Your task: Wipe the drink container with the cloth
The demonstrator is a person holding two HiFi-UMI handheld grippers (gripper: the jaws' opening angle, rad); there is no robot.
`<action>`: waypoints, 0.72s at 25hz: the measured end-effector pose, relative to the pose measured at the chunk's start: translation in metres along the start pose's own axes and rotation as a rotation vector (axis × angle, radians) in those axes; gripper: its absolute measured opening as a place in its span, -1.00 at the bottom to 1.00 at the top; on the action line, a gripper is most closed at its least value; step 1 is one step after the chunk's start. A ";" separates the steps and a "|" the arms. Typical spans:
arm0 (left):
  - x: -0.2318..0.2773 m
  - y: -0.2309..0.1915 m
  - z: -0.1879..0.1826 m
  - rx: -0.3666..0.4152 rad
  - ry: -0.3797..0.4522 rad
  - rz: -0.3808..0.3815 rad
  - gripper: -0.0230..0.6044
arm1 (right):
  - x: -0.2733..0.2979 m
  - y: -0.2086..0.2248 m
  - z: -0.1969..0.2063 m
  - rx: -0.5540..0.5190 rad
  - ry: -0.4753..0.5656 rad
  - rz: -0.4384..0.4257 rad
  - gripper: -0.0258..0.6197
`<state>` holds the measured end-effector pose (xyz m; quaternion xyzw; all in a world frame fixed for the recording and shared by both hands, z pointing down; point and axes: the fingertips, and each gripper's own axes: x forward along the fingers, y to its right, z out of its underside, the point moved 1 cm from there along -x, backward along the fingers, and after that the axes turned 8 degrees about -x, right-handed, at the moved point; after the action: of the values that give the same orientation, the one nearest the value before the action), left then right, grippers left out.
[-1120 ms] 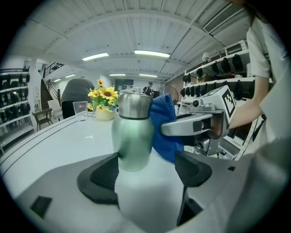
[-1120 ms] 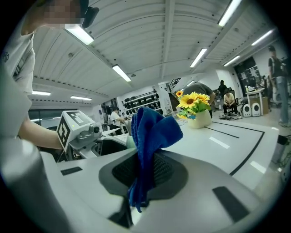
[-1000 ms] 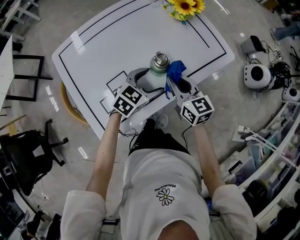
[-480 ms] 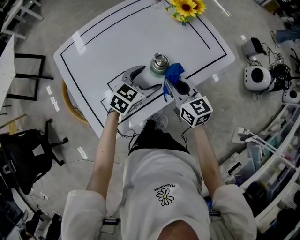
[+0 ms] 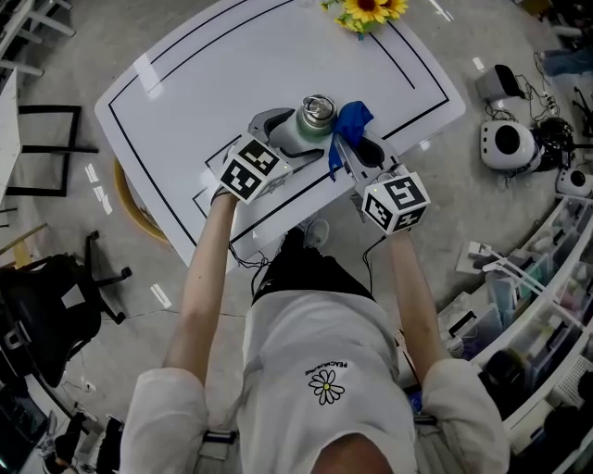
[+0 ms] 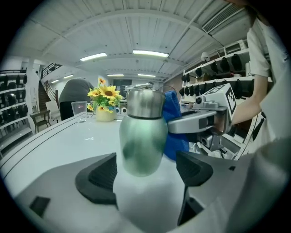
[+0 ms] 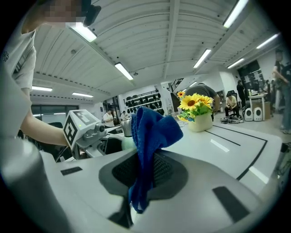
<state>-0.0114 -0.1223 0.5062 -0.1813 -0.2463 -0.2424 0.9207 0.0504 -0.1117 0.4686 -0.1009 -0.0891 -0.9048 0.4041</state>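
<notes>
- Both forearms reach forward over the near edge of the counter (image 5: 232, 65), hands side by side.
- The left tongs (image 6: 145, 170) are clamped on the pale lower body of the drink container (image 6: 143, 141), which looks upright.
- The right tongs (image 7: 145, 175) pinch the blue cloth (image 7: 152, 132).
- Since a second ago the cloth has ridden up the container's right side to the steel lid, so a wiping stroke seems under way.
- The sunflowers (image 5: 369, 9) sit well beyond.

The drink container (image 6: 142, 145) is showing a smooth matt green body under a brushed-metal neck, the blue cloth (image 7: 152, 132) is looking soft and nubbly, the white table (image 5: 232, 74) is gleaming glossily, and the left gripper (image 6: 145, 170) is showing grey matt plastic with dull black ribbed pads (image 6: 97, 177).
</notes>
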 end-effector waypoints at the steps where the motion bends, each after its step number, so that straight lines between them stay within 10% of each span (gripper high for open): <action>1: 0.002 0.000 0.001 0.002 -0.004 0.000 0.32 | 0.001 0.004 0.000 -0.005 -0.002 0.002 -0.79; 18: -0.010 0.030 0.023 -0.024 -0.046 0.000 0.32 | -0.007 -0.016 0.006 0.016 -0.003 -0.016 -0.79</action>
<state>-0.0118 -0.0842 0.5130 -0.1976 -0.2644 -0.2413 0.9126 0.0431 -0.0947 0.4718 -0.0980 -0.0978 -0.9071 0.3975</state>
